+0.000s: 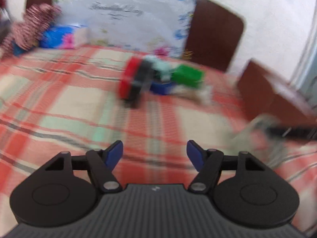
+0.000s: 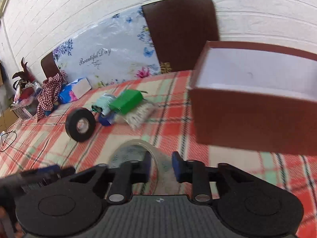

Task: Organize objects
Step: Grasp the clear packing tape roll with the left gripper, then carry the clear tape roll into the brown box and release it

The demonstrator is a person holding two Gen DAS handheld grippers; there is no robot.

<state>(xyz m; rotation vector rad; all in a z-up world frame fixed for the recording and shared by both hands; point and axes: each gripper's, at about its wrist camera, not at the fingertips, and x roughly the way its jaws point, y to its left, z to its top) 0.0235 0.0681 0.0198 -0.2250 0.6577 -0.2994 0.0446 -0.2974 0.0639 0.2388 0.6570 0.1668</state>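
Clamped between the right gripper's (image 2: 160,166) blue pads, a clear tape roll (image 2: 138,154) hangs near the open brown box (image 2: 255,107). Carry it over the rim before releasing. Only the left wrist view (blurred) shows the left gripper (image 1: 154,154), spread and empty, facing the black tape roll (image 1: 136,83) and green block (image 1: 187,76).

A white brick-pattern wall (image 2: 99,10) runs behind; dark brown padded headboard panels (image 2: 182,31) lean against it; a plastic-wrapped floral panel (image 2: 103,59) reading "Beautiful Day" stands between them; a red, cream and green plaid cover (image 2: 168,107) spreads below; daylight is bright and even.
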